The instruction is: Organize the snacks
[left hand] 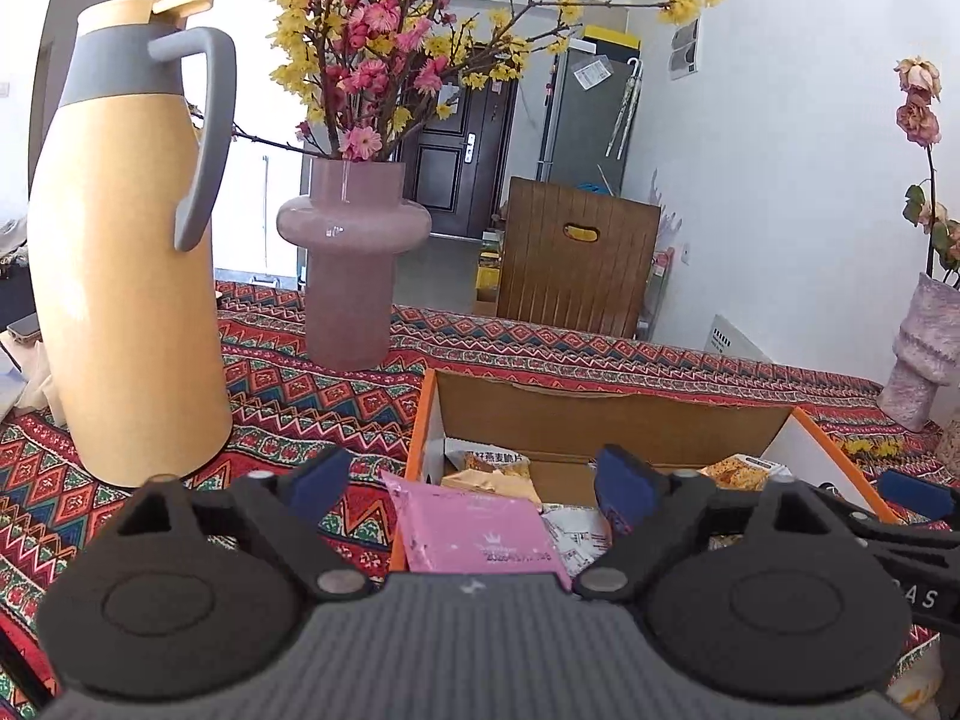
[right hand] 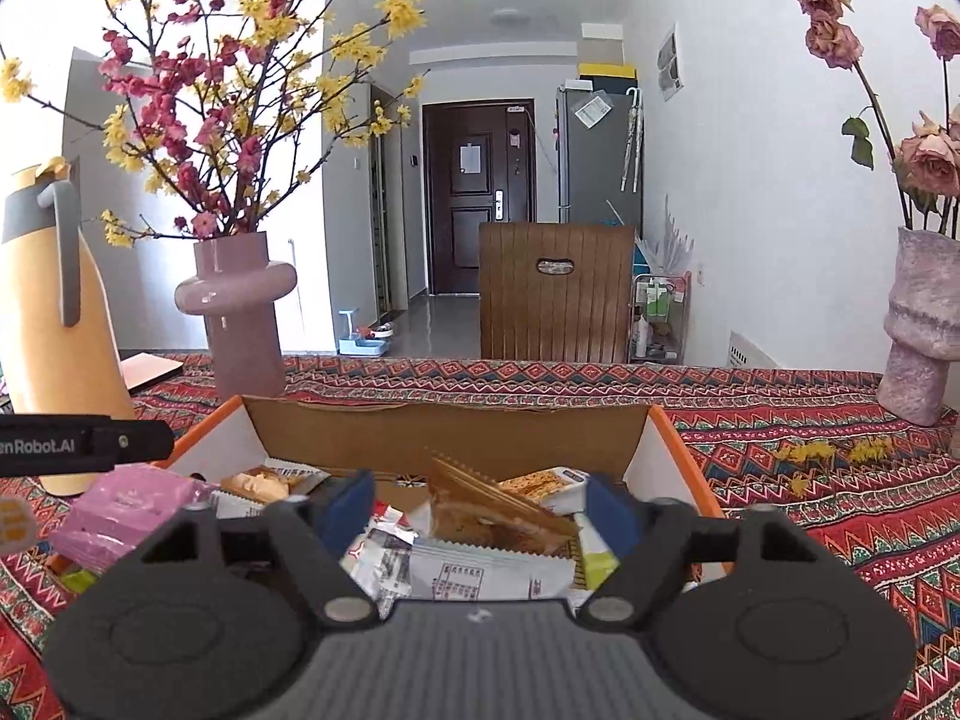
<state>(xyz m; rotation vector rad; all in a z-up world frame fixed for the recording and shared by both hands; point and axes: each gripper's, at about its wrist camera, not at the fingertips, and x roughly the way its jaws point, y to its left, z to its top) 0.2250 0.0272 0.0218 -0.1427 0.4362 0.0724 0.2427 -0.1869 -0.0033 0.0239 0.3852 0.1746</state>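
Left wrist: both grippers' jaws wide apart over snack box [left hand: 600, 420].

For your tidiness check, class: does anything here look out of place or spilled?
Yes. Yellow petals lie scattered on the tablecloth near the grey vase, and the pink packet hangs over the box edge.

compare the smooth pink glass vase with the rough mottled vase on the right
The smooth pink glass vase is glossy and holds branches of small red and yellow blossoms; the rough mottled pink vase is matte, textured, and holds drooping faded roses. The glass one stands behind the box, the rough one far right. Both stand upright on the patterned tablecloth.
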